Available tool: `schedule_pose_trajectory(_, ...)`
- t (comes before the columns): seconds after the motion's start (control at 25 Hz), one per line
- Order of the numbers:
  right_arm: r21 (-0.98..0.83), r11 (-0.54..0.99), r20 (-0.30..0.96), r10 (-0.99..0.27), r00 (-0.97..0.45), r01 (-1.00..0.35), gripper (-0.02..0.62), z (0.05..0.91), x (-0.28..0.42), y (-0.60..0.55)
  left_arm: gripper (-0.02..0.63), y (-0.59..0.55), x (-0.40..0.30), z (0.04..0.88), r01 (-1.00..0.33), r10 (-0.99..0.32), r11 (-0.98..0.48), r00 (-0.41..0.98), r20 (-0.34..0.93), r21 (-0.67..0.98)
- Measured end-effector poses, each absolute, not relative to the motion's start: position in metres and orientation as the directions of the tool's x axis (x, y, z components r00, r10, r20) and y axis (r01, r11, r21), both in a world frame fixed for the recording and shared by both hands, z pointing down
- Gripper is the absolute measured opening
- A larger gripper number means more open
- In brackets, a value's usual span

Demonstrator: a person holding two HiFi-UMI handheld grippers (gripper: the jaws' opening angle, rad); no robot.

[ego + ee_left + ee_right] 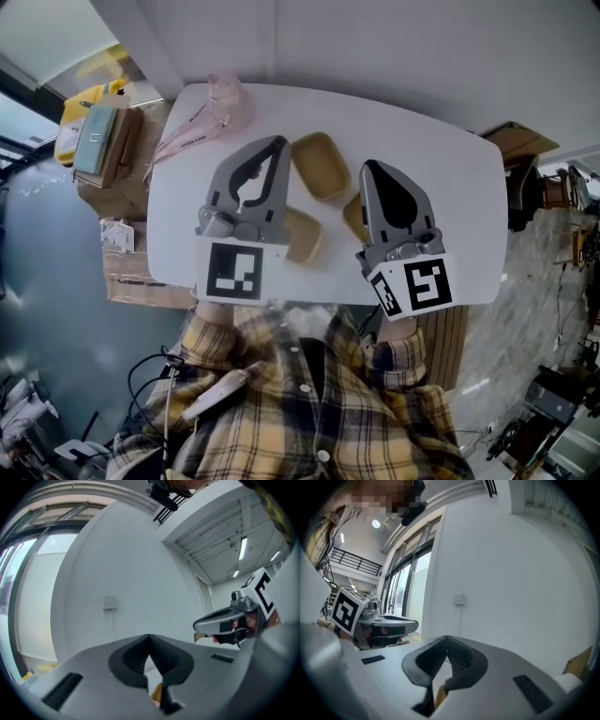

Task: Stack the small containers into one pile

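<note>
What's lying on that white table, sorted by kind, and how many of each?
Tan containers: 3
Pink bag: 1
Total: 4

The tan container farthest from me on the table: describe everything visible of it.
The container is a shallow tan-yellow tub with rounded corners and a raised rim, plastic by its look. It sits open side up, apparently empty, at a slant on the white table, towards the far edge. In the head view it lies between the tips of the left gripper and the right gripper; neither holds it. Nothing is stacked in it.
</note>
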State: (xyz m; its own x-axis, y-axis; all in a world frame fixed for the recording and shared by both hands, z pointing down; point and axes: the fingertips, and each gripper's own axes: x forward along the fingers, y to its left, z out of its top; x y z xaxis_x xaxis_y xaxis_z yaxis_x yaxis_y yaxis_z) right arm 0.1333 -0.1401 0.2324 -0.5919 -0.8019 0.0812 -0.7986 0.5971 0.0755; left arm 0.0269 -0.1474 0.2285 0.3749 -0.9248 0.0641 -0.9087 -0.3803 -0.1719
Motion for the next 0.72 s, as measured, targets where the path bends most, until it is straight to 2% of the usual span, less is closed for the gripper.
schedule_pose_trajectory(0.44, 0.085, 0.574, 0.162, -0.815, -0.557, -0.814, 0.015, 0.268, 0.123, -0.184, 0.018, -0.173, 0.014, 0.262, -0.895, -0.905, -0.422, 0.406, 0.127, -0.148)
schedule_pose_trajectory(0.72, 0.091, 0.573, 0.272, -0.801, -0.533, -0.815, 0.017, 0.314, 0.118, -0.205, 0.018, -0.185, 0.006, 0.291, -0.889, -0.890, -0.444, 0.422, 0.171, -0.114)
